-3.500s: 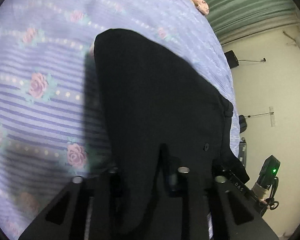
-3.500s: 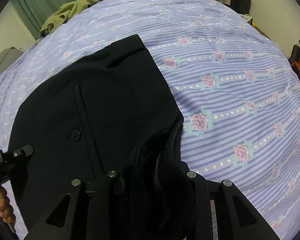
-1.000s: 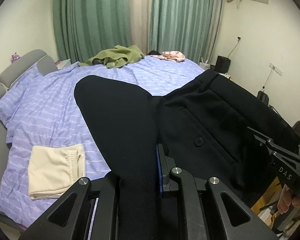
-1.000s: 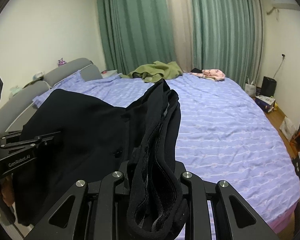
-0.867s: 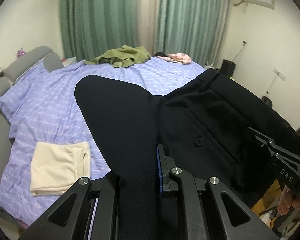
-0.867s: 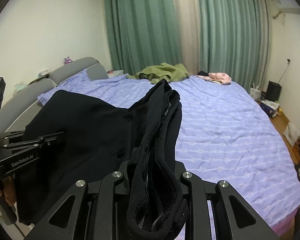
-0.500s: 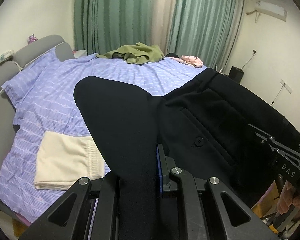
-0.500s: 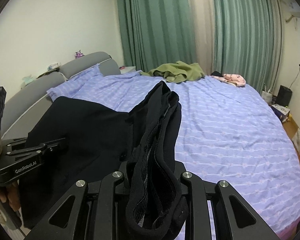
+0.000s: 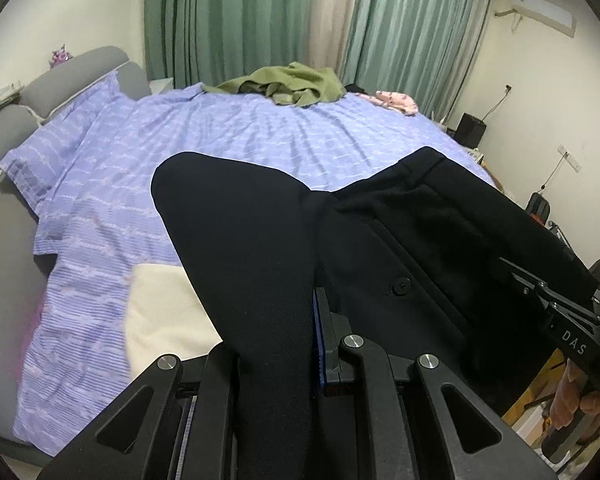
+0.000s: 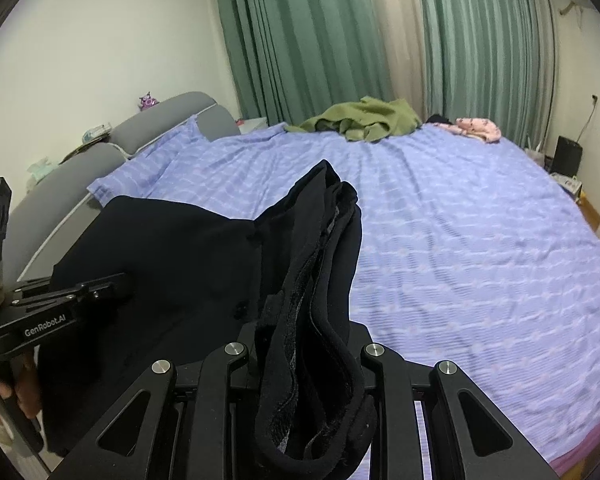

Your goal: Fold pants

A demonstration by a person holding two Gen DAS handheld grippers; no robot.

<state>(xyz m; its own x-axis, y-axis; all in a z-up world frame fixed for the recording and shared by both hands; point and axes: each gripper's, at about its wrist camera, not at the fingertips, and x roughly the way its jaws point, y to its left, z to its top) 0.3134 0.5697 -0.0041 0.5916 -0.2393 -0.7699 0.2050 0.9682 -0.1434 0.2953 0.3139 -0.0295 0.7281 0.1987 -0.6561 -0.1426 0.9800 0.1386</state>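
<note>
Pants (image 9: 260, 240) hang in the air over the bed (image 9: 300, 136); left claw (image 9: 276, 360) and right claw (image 10: 308, 360) both pinch them tight.

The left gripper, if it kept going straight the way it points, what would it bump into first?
Probably the purple bedsheet. The left gripper, jaws shut on the black pants, aims downward at the bed's middle; the cream folded cloth lies left of that line. Depth is unclear.

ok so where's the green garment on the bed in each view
Left wrist view: the green garment lies crumpled at the far edge of the bed, top centre, before the curtains.
Right wrist view: the same garment sits at the far edge, above centre.
Shared landmark: the pink garment lies just right of it in both.
</note>
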